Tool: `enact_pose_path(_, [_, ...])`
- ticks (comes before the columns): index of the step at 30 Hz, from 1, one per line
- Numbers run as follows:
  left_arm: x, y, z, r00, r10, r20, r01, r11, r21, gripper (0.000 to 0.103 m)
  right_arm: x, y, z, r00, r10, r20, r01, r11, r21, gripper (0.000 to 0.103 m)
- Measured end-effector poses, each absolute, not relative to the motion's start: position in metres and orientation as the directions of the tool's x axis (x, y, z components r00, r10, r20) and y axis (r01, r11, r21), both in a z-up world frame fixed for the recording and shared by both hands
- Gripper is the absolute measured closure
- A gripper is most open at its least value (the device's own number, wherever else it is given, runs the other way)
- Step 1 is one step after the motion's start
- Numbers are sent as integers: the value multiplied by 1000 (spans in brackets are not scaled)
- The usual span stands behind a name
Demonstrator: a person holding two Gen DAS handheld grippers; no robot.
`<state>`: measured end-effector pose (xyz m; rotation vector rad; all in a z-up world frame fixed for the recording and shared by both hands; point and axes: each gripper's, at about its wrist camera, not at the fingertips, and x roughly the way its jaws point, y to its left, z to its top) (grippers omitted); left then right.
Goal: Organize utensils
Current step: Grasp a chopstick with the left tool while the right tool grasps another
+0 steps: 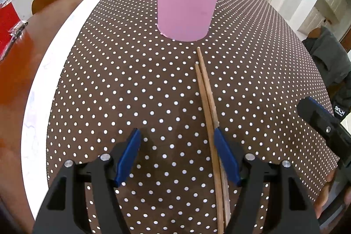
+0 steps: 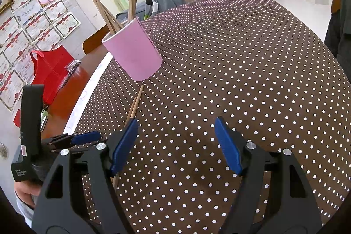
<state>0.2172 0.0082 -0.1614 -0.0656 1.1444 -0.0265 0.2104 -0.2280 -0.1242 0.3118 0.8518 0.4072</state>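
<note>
A: Which step are we on?

B: Judging by the layout, the pick-up of the last two loose chopsticks. They lie side by side on the polka-dot cloth of the surface, tips pointing at the pink holder, which stands upright just beyond them with several chopsticks already inside.

A: And the left gripper?

B: Spread wide, holding nothing. The pair runs along the inside of its right-hand blue pad, touching it or nearly so; I can't tell which.

A: The right gripper?

B: Also spread, empty, hovering over bare cloth to the right of the pair.

A: So what does the next move call for?

B: Probably shifting the left gripper sideways so both sticks sit between the pads, lowering, then pinching them together. After that, lifting and tipping them upright into the holder without knocking it.

A: Any writing?

B: White lettering on a dark jacket at the far right, roughly "SALH", though it's too blurred to be sure. The certificates on the wall are unreadable.
</note>
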Motion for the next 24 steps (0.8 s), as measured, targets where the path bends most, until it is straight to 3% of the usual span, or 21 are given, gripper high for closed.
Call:
enact_pose_path(11, [227, 3, -161, 400, -20, -916, -8, 1000, -25, 35, 211, -228, -123, 593, 465, -658, -220, 879, 423, 31])
enact_pose_path(15, [228, -10, -163, 413, 37, -910, 8, 999, 44, 36, 211, -229, -124, 588, 467, -660, -217, 878, 427, 31])
enact_pose_path(17, [230, -8, -161, 415, 16, -910, 7, 1000, 20, 50, 210, -229, -124, 589, 463, -663, -216, 880, 423, 31])
enact_pose_path(19, [231, -5, -158, 422, 15, -907, 1, 1000, 16, 79, 210, -231, -124, 588, 464, -663, -214, 879, 425, 31])
enact_pose_path(21, [234, 0, -157, 418, 2, -909, -8, 1000, -2, 95, 210, -232, -123, 587, 462, -665, -215, 881, 422, 31])
enact_pose_path(24, [237, 10, -155, 426, -50, -903, -23, 998, -66, 98, 209, -228, -122, 578, 462, -673, -223, 882, 415, 31])
